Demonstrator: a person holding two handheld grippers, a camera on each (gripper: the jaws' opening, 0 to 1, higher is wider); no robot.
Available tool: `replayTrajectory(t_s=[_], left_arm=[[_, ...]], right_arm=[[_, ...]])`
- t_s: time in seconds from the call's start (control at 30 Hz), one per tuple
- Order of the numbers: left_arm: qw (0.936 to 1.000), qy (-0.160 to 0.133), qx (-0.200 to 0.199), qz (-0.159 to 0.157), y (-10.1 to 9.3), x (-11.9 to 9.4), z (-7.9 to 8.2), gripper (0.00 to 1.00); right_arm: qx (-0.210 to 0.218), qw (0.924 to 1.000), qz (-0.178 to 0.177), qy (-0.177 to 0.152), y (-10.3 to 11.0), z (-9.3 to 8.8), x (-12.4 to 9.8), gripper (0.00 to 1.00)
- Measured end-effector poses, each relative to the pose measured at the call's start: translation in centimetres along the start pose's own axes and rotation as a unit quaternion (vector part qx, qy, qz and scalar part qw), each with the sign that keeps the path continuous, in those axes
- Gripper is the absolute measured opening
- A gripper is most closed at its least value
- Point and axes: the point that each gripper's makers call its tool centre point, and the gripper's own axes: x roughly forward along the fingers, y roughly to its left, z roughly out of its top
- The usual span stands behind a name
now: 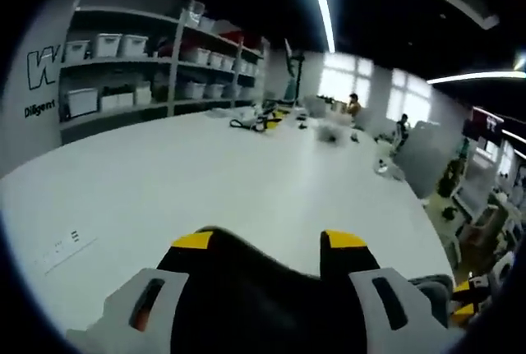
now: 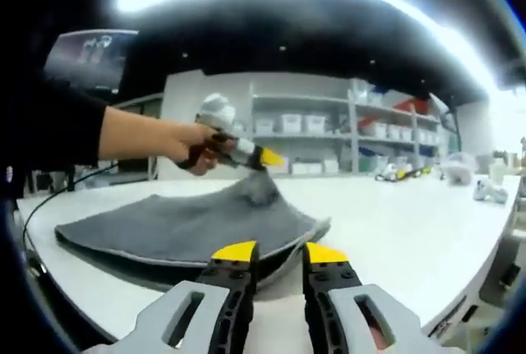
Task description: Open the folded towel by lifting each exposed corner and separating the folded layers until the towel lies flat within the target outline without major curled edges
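so the grey towel [image 2: 185, 227] lies on the desk [image 2: 394, 231] right ahead of the right tool [image 2: 274, 253], jaws narrowly parted and empty, while the left tool [image 2: 261, 158] pinches its far corner up, so right's closer to the near edge.

The desk [image 1: 205, 181] is bare and open in front; only small clutter [image 1: 267, 120] stands at its far end.
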Motion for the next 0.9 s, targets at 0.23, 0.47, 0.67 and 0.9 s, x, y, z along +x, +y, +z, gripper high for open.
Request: replayTrajectory(t_s=[0.23, 0.47, 0.67, 0.9], left_arm=[[0.9996, -0.007, -0.003, 0.027, 1.6, 0.7, 0.5, 0.37], [0.9997, -0.004, -0.016, 0.017, 1.3, 0.8, -0.4, 0.33], [0.9994, -0.010, -0.031, 0.008, 0.6, 0.3, -0.2, 0.27], [0.9986, -0.015, -0.051, 0.003, 0.6, -0.1, -0.1, 0.18]], right_arm=[[-0.026, 0.9994, -0.011, -0.022, -0.5, 2.1, -0.4, 0.34], [-0.030, 0.9991, 0.021, -0.020, 0.3, 3.1, 0.7, 0.28], [-0.027, 0.9985, 0.038, 0.027, 0.2, 1.3, 2.7, 0.34], [-0.006, 0.9969, 0.028, 0.073, -0.9, -0.4, 3.3, 0.35]])
